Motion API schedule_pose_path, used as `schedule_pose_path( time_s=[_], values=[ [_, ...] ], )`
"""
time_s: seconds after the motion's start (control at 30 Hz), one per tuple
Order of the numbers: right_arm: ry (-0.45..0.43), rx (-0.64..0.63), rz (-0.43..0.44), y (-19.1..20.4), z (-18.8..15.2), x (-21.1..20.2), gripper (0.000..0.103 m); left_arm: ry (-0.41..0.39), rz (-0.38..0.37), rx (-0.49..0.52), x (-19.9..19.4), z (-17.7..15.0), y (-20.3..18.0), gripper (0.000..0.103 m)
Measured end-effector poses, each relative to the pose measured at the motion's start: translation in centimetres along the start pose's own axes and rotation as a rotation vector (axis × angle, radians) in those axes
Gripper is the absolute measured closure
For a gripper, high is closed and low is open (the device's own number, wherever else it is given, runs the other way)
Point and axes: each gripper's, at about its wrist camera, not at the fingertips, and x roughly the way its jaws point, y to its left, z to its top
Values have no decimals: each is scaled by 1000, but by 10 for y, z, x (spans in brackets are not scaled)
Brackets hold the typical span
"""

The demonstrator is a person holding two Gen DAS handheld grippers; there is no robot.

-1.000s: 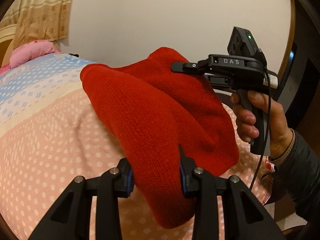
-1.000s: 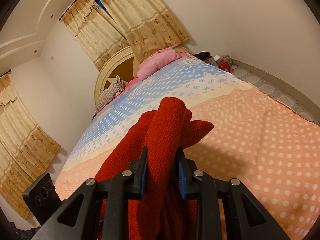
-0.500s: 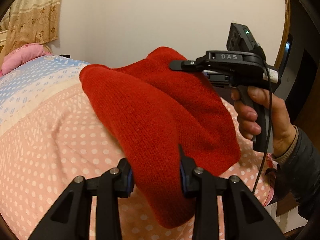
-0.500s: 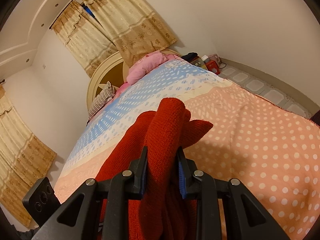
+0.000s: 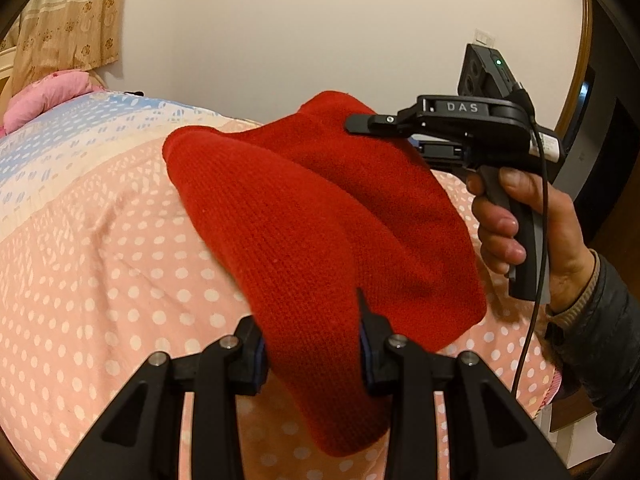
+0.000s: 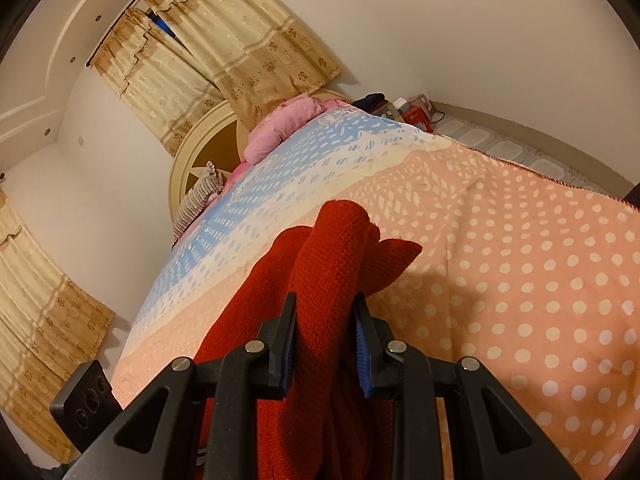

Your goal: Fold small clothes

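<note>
Only left wrist view shows hand; headboard perhaps rightward.

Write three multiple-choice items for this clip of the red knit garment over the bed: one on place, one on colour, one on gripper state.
1. Where is the red knit garment?
A. Held up over the bedspread
B. On the floor
C. On the pink pillow

2. What colour are the bedspread's dots beneath the garment?
A. Black
B. White
C. Green

3. How do the left gripper and right gripper stand?
A. Both empty
B. Only the left grips
C. Both shut on the garment

Answers: 1 A, it hangs between the grippers above the bedspread; 2 B, white dots on peach; 3 C, knit fills both pairs of jaws.
</note>
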Motion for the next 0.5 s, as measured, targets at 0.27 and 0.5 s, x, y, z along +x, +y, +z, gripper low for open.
schedule_pose_path(
  time_s=[0.27,0.5],
  values=[
    [4,5,-4,-3,-1,6,77,3,0,-12,-4,-11,-2,67],
    [11,42,-46,-20,-2,16,78,4,45,-23,-7,-21,-5,48]
  ],
)
